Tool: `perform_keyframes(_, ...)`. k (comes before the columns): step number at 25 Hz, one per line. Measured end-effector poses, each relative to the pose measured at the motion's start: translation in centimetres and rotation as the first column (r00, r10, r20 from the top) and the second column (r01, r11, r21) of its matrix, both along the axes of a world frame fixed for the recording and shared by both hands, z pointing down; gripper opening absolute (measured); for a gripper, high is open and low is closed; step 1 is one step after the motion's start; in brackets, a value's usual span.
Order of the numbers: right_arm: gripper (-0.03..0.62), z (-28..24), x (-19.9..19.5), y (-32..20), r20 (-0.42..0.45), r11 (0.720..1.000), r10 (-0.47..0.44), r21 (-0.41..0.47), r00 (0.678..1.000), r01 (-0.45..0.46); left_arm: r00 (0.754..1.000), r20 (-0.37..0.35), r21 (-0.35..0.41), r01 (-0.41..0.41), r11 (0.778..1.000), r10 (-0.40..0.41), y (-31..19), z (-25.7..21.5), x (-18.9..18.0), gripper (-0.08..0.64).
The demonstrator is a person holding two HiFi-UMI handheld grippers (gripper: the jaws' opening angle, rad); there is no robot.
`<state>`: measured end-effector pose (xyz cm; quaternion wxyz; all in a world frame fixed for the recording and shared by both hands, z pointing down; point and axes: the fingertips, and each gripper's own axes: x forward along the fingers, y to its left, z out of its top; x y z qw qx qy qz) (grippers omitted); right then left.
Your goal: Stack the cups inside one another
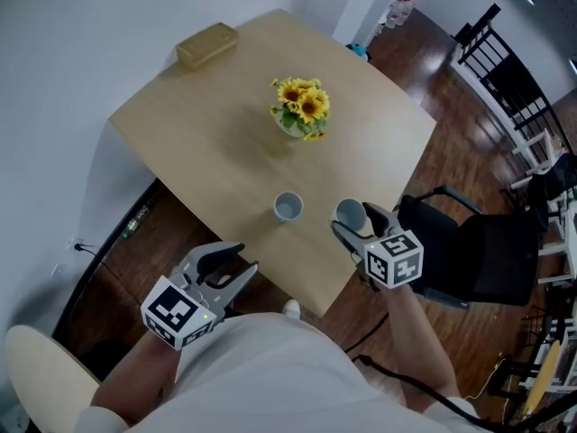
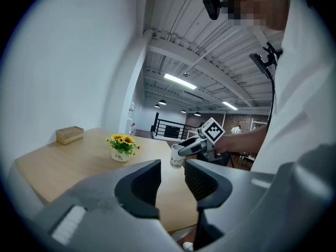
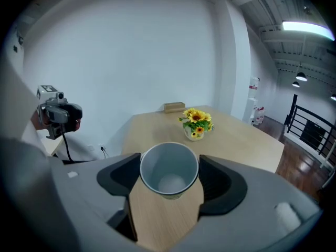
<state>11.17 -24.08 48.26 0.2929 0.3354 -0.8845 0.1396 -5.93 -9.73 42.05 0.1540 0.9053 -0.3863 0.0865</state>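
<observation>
Two pale grey cups are in the head view. One cup (image 1: 288, 207) stands upright alone on the wooden table (image 1: 216, 152) near its front edge. The second cup (image 1: 350, 213) sits to its right between the jaws of my right gripper (image 1: 353, 220), which is shut on it. The right gripper view looks into this cup's (image 3: 168, 180) empty mouth, with the right gripper (image 3: 169, 167) pressing on both sides. From the left gripper view the same held cup (image 2: 177, 155) is upright. My left gripper (image 1: 236, 262) hangs open and empty off the table's front edge, its jaws apart (image 2: 172, 180).
A small pot of sunflowers (image 1: 302, 106) stands mid-table beyond the cups. A tan box (image 1: 206, 44) lies at the far corner by the wall. A black chair (image 1: 478, 251) stands right of the table, close to my right arm.
</observation>
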Motion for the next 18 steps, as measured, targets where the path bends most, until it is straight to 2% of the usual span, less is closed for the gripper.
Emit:
perform_keyframes(9, 0.356, -0.9, -6.7, -0.9, 0.041, 1.0, -0.007, 0.004, 0.999, 0.006, 0.999, -0.008, -0.006, -0.039, 0.999, 0.039, -0.8, 0.4, -4.6, 0.15)
perform_keyframes(18, 0.356, 2.7, -10.8, -1.8, 0.031, 1.0, 0.005, -0.011, 1.0, -0.005, 0.999, 0.016, -0.037, -0.033, 0.999, 0.034, -0.5, 1.7, -9.4, 0.15)
